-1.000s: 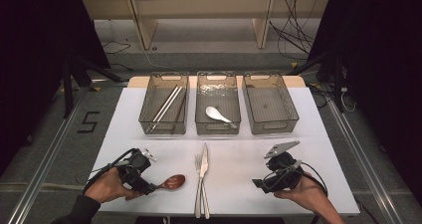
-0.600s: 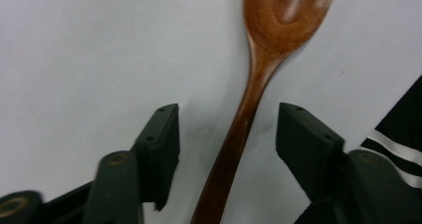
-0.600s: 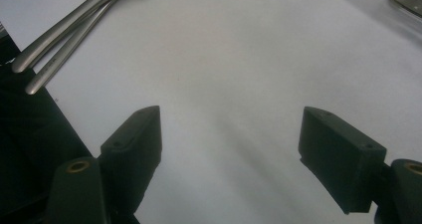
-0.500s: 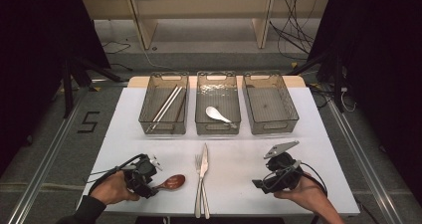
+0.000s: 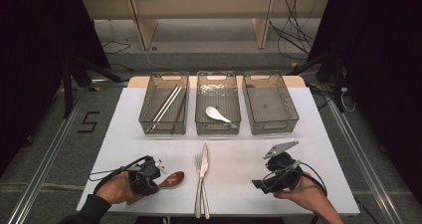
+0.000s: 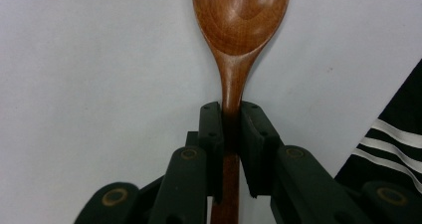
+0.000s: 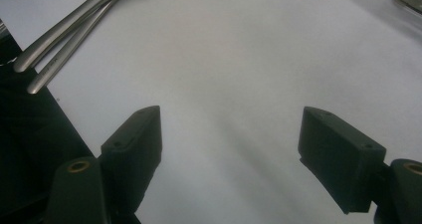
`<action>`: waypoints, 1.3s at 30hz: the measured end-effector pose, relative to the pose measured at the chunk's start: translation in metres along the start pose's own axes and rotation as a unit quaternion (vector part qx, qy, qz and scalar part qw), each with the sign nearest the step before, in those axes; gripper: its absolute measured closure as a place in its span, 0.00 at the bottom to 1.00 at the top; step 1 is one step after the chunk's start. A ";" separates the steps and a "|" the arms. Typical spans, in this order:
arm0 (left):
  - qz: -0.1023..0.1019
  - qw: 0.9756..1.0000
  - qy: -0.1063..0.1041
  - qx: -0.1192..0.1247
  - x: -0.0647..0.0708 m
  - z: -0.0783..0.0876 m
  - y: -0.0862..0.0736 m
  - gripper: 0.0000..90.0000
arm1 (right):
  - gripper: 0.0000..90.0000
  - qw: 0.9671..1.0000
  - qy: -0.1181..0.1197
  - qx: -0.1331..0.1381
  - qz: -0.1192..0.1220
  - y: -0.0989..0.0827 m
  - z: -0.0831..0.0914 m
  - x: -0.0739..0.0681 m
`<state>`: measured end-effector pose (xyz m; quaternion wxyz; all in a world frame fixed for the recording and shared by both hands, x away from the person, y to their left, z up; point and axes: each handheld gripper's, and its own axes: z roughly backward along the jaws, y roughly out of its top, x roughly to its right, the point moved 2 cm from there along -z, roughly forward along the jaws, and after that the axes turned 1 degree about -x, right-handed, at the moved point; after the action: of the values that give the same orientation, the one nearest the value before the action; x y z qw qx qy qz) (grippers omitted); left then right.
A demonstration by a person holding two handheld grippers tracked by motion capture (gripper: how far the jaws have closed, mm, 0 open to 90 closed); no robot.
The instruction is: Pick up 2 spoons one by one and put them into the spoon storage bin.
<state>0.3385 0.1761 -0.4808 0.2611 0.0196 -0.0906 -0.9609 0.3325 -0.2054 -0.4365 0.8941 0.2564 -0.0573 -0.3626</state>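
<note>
High view: left gripper low at the near left of the white table, jaws clamped on the handle of a wooden spoon. Spoon lies flat on the table, bowl pointing right, toward a fork and knife lying side by side at near centre. Spoon bowl near the fork, not touching. Left gripper view: the jaws have just been closing, pads now pressed against both sides of the spoon's thin neck just below the bowl, handle running back between them. Bowl faces up, white table under it.

Right gripper at the near right, held in the person's hand, well apart from the cutlery. Right gripper view: jaws spread wide, nothing between them, bare table below; fork and knife handles at upper left.

Far side of the table: three clear bins in a row. Left bin has chopsticks, middle bin a white spoon, right bin holds nothing I can make out.
</note>
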 end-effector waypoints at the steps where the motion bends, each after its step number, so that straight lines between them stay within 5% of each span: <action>1: 0.003 1.000 -0.001 0.003 0.000 0.000 0.000 0.89 | 0.29 1.000 0.000 0.000 -0.001 0.000 0.000 0.000; 10: 0.018 0.999 0.006 0.039 -0.006 0.011 0.001 0.90 | 0.29 1.000 0.002 0.001 -0.003 0.000 0.000 0.001; 22: 0.047 0.993 0.007 0.110 -0.015 0.035 0.028 0.90 | 0.29 1.000 0.000 0.002 -0.009 0.000 0.000 0.003; 29: 0.060 0.989 0.006 0.138 -0.026 0.046 0.054 0.90 | 0.29 1.000 0.000 0.003 -0.008 0.000 0.000 0.003; 39: 0.066 0.983 0.017 0.168 -0.050 0.066 0.113 0.90 | 0.29 1.000 0.004 0.007 -0.008 0.000 0.001 0.002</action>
<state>0.4323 0.1167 -0.3961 0.3180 0.0736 -0.2474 -0.9123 0.3337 -0.2072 -0.4353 0.8896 0.2648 -0.0541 -0.3683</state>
